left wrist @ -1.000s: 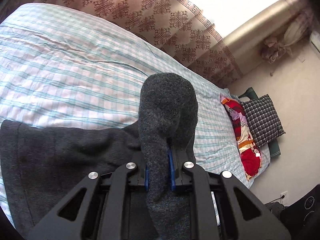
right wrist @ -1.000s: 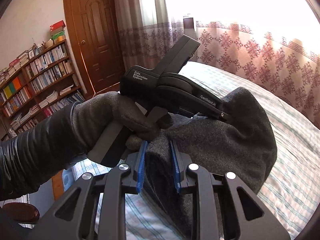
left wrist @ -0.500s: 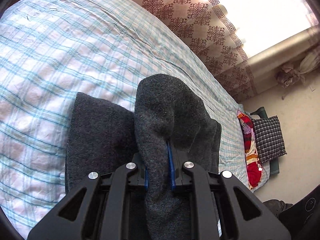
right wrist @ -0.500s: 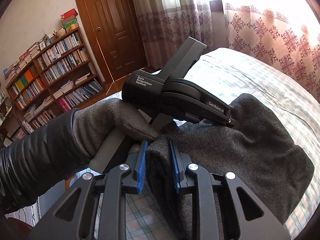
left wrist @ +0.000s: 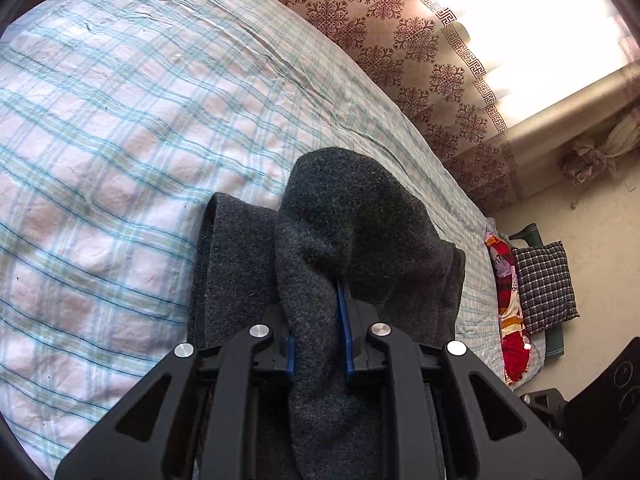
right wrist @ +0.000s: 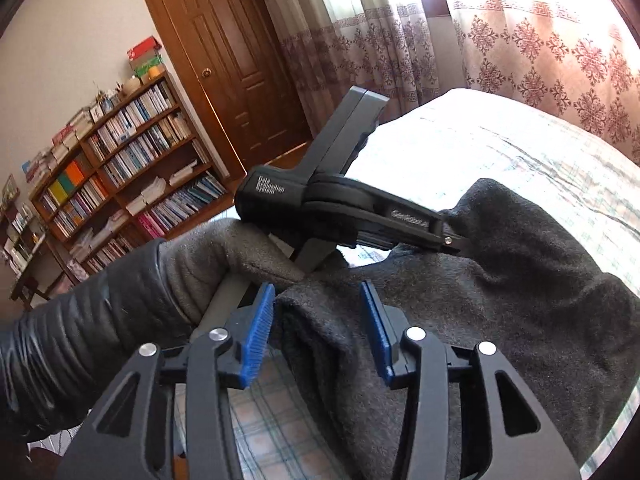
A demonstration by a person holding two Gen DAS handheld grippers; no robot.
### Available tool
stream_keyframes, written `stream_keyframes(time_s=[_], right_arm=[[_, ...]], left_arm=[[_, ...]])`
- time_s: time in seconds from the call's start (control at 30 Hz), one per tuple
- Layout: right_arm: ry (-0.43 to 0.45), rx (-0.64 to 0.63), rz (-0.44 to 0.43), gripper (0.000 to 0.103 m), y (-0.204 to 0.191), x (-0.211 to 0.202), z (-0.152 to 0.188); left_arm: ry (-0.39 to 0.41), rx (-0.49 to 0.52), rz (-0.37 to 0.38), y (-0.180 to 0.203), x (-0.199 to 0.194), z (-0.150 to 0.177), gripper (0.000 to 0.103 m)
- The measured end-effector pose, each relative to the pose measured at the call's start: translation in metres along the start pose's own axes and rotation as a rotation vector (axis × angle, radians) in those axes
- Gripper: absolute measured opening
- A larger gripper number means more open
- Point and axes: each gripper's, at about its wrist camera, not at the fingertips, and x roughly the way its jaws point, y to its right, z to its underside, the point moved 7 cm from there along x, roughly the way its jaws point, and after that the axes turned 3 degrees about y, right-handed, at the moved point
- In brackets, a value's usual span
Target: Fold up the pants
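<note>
The dark grey fleece pants (left wrist: 360, 224) lie bunched on the plaid bed sheet (left wrist: 120, 128). My left gripper (left wrist: 318, 332) is shut on a fold of the pants, which bulges up over its blue pads. In the right wrist view my right gripper (right wrist: 318, 320) is open, its blue pads spread apart with a ridge of the pants (right wrist: 500, 280) lying between them. The left gripper's black body (right wrist: 340, 208) and the gloved hand (right wrist: 208, 256) holding it show just beyond, its tip on the cloth.
A patterned curtain (left wrist: 400, 20) hangs along the bed's far side. A red pillow (left wrist: 508, 300) and a checked cushion (left wrist: 544, 284) lie at the bed's end. A bookshelf (right wrist: 112, 180) and a wooden door (right wrist: 224, 64) stand past the bed.
My right gripper has opened and released the pants. The left gripper has carried its fold further over the bed, so the pants now lie doubled in a narrower stack.
</note>
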Motion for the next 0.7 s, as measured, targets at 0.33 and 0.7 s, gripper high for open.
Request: stream_keyframes(time_s=[0.33,0.7], right_arm=[[0.054,0.077,0.446,0.046,0.117,-0.081,0.029],[-0.004,0.11,0.509,0.048,0.185,-0.045,0.032]], left_arm=[[0.028,0.173,-0.369,0.002,-0.036,0.006,0.055],[0.173,0.336,-0.445,0.087,-0.086,0.06,0.054]])
